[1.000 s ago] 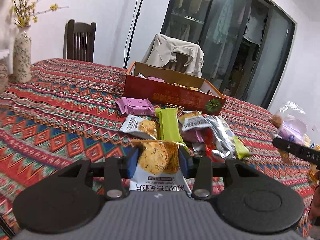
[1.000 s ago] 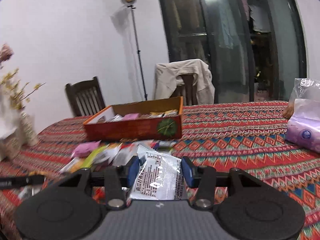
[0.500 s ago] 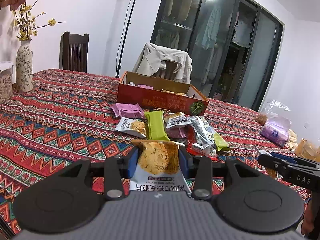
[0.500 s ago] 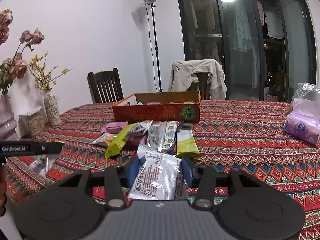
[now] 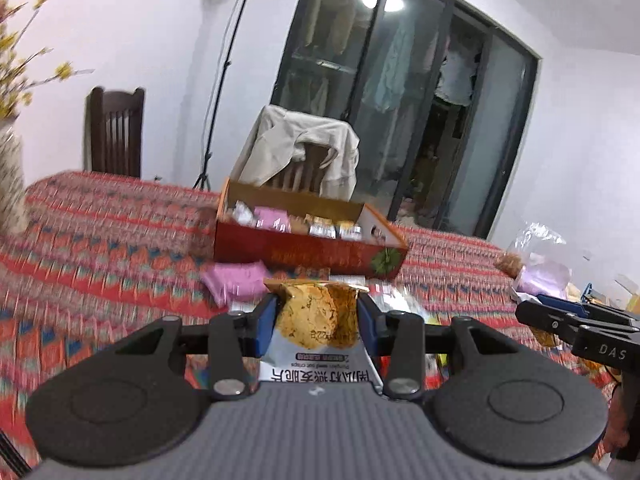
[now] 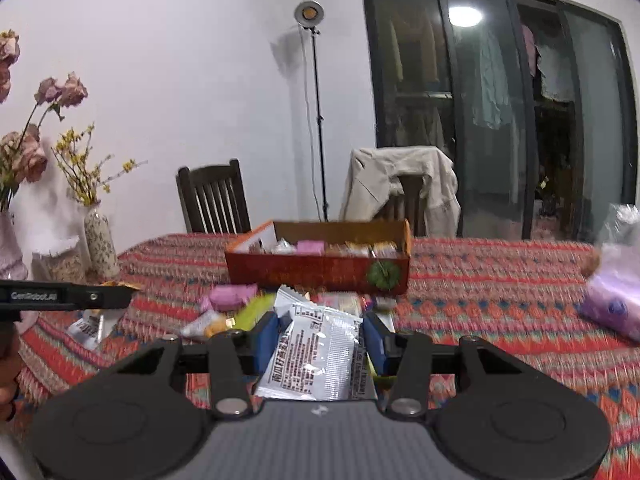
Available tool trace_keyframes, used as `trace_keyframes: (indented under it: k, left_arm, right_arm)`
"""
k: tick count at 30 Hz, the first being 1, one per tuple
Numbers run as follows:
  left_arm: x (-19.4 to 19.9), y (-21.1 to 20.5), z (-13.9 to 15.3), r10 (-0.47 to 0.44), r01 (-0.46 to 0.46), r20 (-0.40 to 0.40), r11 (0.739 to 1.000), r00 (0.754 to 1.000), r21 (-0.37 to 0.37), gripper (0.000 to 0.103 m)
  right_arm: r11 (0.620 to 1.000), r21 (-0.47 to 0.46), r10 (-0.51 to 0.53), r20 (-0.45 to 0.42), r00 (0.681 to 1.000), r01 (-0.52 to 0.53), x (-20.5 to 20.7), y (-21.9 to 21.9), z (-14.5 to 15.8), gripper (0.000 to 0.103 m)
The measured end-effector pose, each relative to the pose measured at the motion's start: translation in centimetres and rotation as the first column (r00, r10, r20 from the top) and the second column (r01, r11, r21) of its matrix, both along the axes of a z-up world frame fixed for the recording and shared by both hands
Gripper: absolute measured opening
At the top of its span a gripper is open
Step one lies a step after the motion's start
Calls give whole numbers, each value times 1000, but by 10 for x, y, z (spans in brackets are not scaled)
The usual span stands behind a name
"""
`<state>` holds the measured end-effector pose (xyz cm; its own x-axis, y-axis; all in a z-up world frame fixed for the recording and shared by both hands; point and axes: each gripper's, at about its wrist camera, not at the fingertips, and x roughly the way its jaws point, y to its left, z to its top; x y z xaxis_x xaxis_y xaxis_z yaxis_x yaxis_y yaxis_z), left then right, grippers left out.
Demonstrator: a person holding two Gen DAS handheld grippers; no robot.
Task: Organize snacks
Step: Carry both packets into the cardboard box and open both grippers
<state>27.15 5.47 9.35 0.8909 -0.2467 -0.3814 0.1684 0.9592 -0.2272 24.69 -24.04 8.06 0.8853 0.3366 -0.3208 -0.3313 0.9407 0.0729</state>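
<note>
Two snack packs on their way to the box

The left hand-held gripper (image 5: 318, 322) pinches a cracker packet (image 5: 318, 316), the right hand-held gripper (image 6: 320, 338) a silver packet (image 6: 320, 354); either slippery packet could slide out before reaching the red box (image 6: 320, 274).

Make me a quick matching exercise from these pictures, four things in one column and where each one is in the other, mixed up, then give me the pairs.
Things
1. cookie packet
2. silver packet
3. pink packet
4. beige jacket

Places
A. draped over a chair
B. between the right gripper's fingers
C. lying on the tablecloth in front of the red box
D. between the left gripper's fingers

Pairs: 1-D, 2-B, 3-C, 4-A
</note>
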Motion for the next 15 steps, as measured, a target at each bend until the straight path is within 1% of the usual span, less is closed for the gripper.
trace_keyframes:
  k: [3,6,9,12,14,15]
  left_arm:
    - [38,5,16,-29,29,13,999,999,14,43]
    - [90,9,28,-35,34,18,998,999,44,43]
    - [146,13,34,-40,40,-6,997,999,61,43]
    - [207,15,33,-35,38,-43,995,998,88,43]
    - [247,16,28,-8,16,-70,994,997,108,43]
    - [268,17,23,-11,21,-88,993,996,119,43]
  right_arm:
    - [999,20,34,22,999,-35,26,8,19,46]
    - [997,46,69,24,997,-70,64,15,39,46]
    - [994,56,90,28,996,-92,114,25,59,46]
    - [993,63,100,6,995,-101,175,38,71,46]
    - [993,58,102,-38,994,-99,223,48,73,46]
    - [993,73,102,-64,993,-97,246,54,71,46]
